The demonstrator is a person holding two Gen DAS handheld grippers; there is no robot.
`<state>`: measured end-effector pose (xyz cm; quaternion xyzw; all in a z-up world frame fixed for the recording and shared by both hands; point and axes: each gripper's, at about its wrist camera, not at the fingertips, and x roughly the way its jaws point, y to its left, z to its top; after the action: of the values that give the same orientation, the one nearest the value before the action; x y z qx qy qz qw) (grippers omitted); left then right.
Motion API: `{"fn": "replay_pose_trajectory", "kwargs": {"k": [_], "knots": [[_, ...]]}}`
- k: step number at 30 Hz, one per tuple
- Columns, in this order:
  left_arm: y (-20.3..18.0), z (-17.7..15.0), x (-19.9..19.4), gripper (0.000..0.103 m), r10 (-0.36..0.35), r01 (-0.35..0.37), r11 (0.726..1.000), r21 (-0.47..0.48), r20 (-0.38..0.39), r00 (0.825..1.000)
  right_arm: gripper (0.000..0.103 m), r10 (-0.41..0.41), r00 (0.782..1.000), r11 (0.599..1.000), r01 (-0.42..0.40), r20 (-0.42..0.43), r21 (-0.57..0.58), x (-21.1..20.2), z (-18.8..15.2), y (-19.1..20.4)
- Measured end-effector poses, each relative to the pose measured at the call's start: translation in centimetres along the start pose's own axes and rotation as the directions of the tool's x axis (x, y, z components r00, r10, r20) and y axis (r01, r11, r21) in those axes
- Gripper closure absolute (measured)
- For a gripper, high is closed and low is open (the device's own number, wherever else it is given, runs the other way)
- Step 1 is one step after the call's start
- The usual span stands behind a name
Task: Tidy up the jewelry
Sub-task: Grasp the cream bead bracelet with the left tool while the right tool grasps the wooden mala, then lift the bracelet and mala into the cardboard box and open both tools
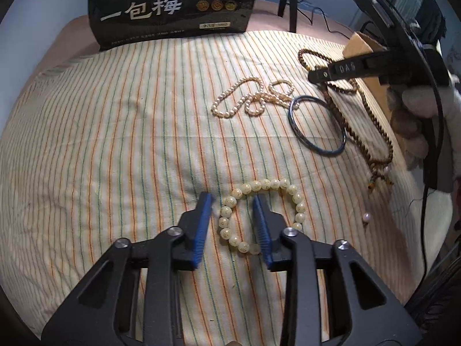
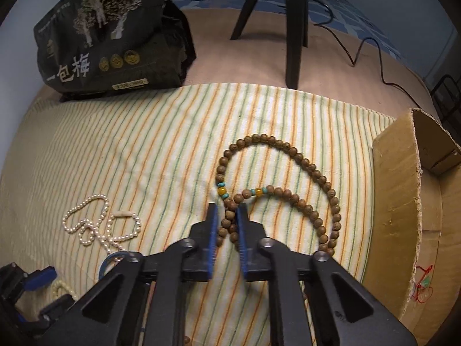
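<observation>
2 grippers work over a striped cloth [image 1: 115, 144]. Nearest in the left wrist view, the left gripper [image 1: 233, 199] stands with its blue pads apart around one side of a cream bead bracelet [image 1: 299, 207]; the right pad sits inside the loop and hides part of it, so I cannot tell whether the pads touch the beads. In the right wrist view, the right gripper [image 2: 227, 209] has its pads closed on a doubled strand of the brown bead necklace [image 2: 288, 147], whose lower loops vanish under the gripper body. Further off lie a blue bangle [image 1: 317, 127] and a tangled pearl strand [image 1: 245, 98]. A cardboard box [image 2: 394, 187] is cut off at the right edge. Farthest, a dark snack bag [image 1: 173, 8] stands partly out of frame, beside black tripod legs [image 2: 294, 28].
</observation>
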<state>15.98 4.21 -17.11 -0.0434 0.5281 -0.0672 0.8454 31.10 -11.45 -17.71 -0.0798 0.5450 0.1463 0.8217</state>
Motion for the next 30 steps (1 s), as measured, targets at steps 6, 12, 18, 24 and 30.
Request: {"fn": "replay_pose_trajectory", "kwargs": {"k": [6, 12, 18, 24, 30], "knots": [[0.2, 0.6, -0.5, 0.097, -0.041, 0.041, 0.999, -0.032, 0.003, 0.999, 0.098, 0.032, 0.999, 0.999, -0.032, 0.003, 0.018, -0.6, -0.1, 0.2], [-0.2, 0.8, -1.9, 0.097, -0.078, 0.08, 0.996, -0.032, 0.036, 0.996, 0.098, 0.064, 0.997, 0.997, -0.066, 0.035, 0.039, -2.5, -0.1, -0.3], [-0.2, 1.3, -3.3, 0.097, -0.105, 0.109, 0.993, -0.045, 0.07, 0.992, 0.098, 0.092, 0.992, 0.993, -0.098, 0.087, 0.062, -5.4, -0.4, -1.0], [-0.8, 1.2, -5.3, 0.097, -0.118, 0.123, 0.992, -0.032, 0.114, 0.986, 0.098, 0.115, 0.983, 0.99, -0.125, 0.142, 0.064, -8.1, -0.4, -1.6], [-1.5, 1.4, -6.4, 0.097, -0.137, 0.142, 0.989, -0.032, 0.139, 0.981, 0.098, 0.128, 0.972, 0.988, -0.143, 0.196, 0.062, -11.0, -0.9, -2.2]]}}
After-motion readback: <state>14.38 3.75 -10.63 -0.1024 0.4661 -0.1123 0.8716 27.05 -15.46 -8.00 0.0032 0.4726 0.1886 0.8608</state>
